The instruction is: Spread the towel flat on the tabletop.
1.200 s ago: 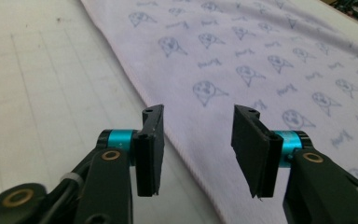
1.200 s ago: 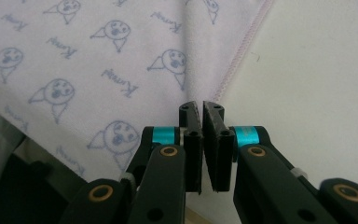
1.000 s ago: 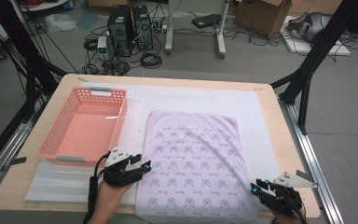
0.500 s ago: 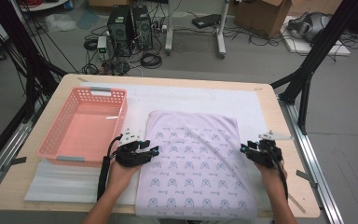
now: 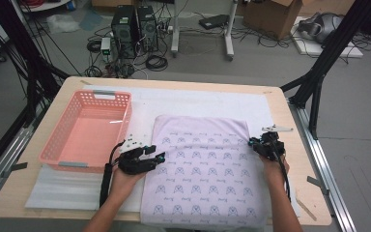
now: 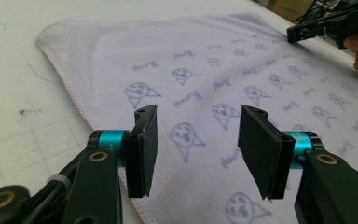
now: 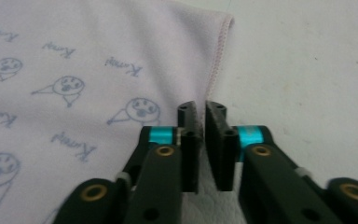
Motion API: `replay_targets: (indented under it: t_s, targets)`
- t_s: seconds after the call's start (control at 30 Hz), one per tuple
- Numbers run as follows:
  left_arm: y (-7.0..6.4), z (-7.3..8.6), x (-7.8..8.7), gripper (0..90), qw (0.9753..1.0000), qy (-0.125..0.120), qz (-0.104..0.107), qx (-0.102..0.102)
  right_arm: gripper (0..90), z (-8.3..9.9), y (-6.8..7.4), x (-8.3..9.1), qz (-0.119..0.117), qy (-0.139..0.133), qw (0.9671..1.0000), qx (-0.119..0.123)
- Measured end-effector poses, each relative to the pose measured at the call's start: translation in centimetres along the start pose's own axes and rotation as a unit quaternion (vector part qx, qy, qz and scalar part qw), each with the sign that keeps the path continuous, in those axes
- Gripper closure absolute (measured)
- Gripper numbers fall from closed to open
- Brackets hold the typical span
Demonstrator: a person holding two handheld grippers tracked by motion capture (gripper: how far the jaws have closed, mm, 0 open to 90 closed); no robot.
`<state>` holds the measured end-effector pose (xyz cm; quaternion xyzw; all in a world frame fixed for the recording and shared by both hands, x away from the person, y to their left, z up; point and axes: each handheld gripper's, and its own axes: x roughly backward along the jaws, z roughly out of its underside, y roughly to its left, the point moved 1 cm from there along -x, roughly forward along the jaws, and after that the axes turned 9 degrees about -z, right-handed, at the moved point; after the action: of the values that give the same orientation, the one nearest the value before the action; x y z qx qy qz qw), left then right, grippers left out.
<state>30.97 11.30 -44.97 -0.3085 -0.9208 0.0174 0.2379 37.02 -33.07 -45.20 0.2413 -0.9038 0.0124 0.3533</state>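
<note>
A lilac towel [image 5: 203,164] printed with small blue faces lies flat on a white mat [image 5: 198,101]. My left gripper [image 5: 160,155] hovers at the towel's left edge, pointing right. Its jaws stand open over the cloth [image 6: 214,60], and the left gripper [image 6: 193,135] has nothing between them. My right gripper [image 5: 252,143] sits at the towel's right edge, pointing left. In the right gripper view the right gripper [image 7: 200,112] has its jaws together, a thin slit between them, right above the towel's hem [image 7: 216,56]. The towel [image 7: 74,56] lies unlifted.
A pink plastic basket [image 5: 58,135] stands empty at the left of the wooden table [image 5: 290,121], close to my left hand. The right gripper [image 6: 307,30] shows far off across the towel in the left gripper view. Computers and cables lie on the floor beyond.
Both hands moved forward from the table's front edge. The left gripper reached the towel's left edge; the right gripper came up to its right edge.
</note>
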Motion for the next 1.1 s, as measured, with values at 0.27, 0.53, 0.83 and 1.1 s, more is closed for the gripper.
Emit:
replay_targets:
  t_s: [0.27, 0.53, 0.83, 1.1]
  targets:
    - [-0.2, -0.2, 0.7, 35.9, 0.9996, -0.027, 0.009, -0.003, 44.8, 1.8, 2.5, 4.8, -0.047, -0.05, 0.9968, 0.041]
    - [-0.5, -0.4, 1.5, 19.9, 0.9986, -0.051, 0.017, 0.0, 21.0, 5.1, 4.3, 8.4, -0.069, -0.066, 0.9917, 0.085]
    - [-0.1, -0.5, 2.2, 19.6, 0.9979, -0.063, 0.014, 0.005, 19.5, 5.3, 3.7, 9.4, -0.066, -0.101, 0.9901, 0.07]
    - [0.0, -0.8, 2.7, 19.6, 0.9976, -0.068, 0.008, 0.005, 19.4, 5.1, 4.0, 9.4, -0.069, -0.1, 0.9897, 0.077]
